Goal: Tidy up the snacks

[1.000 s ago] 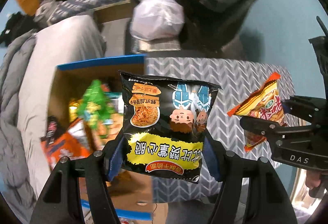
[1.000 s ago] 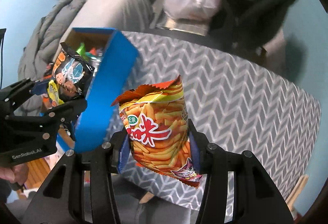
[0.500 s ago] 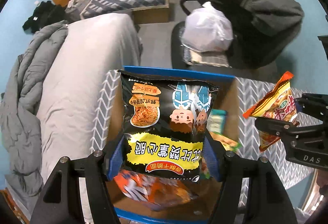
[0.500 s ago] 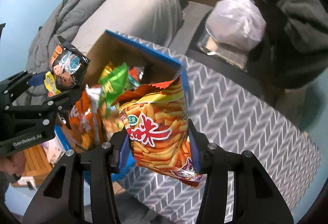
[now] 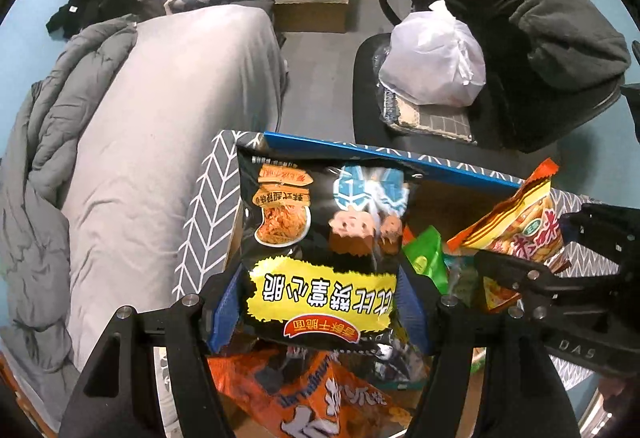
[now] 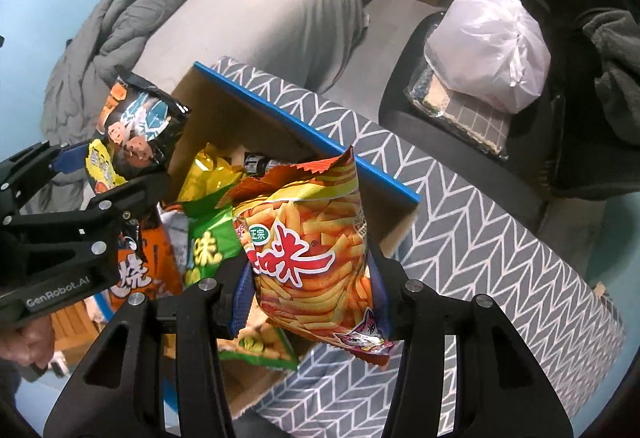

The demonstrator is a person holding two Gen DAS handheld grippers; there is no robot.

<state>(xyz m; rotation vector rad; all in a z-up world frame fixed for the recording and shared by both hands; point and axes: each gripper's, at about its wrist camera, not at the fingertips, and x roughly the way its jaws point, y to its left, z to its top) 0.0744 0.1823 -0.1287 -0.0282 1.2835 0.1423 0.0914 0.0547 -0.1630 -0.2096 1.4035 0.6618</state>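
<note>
The left gripper (image 5: 322, 312) was clamped on a black snack bag (image 5: 320, 246), its blue pads pressing the bag's two sides near the yellow label, so that the bag hung upright between the fingers. In the right wrist view the same gripper (image 6: 116, 181) appeared at the left edge, with a hand (image 6: 28, 342) wrapped around its handle. The right gripper (image 6: 308, 290) was clenched on a red-and-yellow bag of fries-style snacks (image 6: 312, 258), grasped by its lower half with the torn, serrated top edge pointing away from the camera. In the left wrist view this bag (image 5: 516, 222) showed at the right, held in the right gripper (image 5: 532, 262).

Both bags hung over an open cardboard box (image 6: 208, 109) with a blue top rim. Inside it lay other packets: an orange bag (image 5: 320, 398) with white lettering, a green bag (image 6: 208, 246) and a yellow-gold one (image 6: 208, 169), loosely piled against each other. The box stood on a surface (image 6: 480, 238) covered in a grey cloth with a white chevron pattern.

Beyond the surface was a bed (image 5: 160, 109) with a grey sheet and a rumpled grey quilt (image 5: 36, 173) along its far side. Near the surface's other end stood a black office chair (image 5: 368, 85) carrying a knotted white plastic bag (image 5: 432, 65).
</note>
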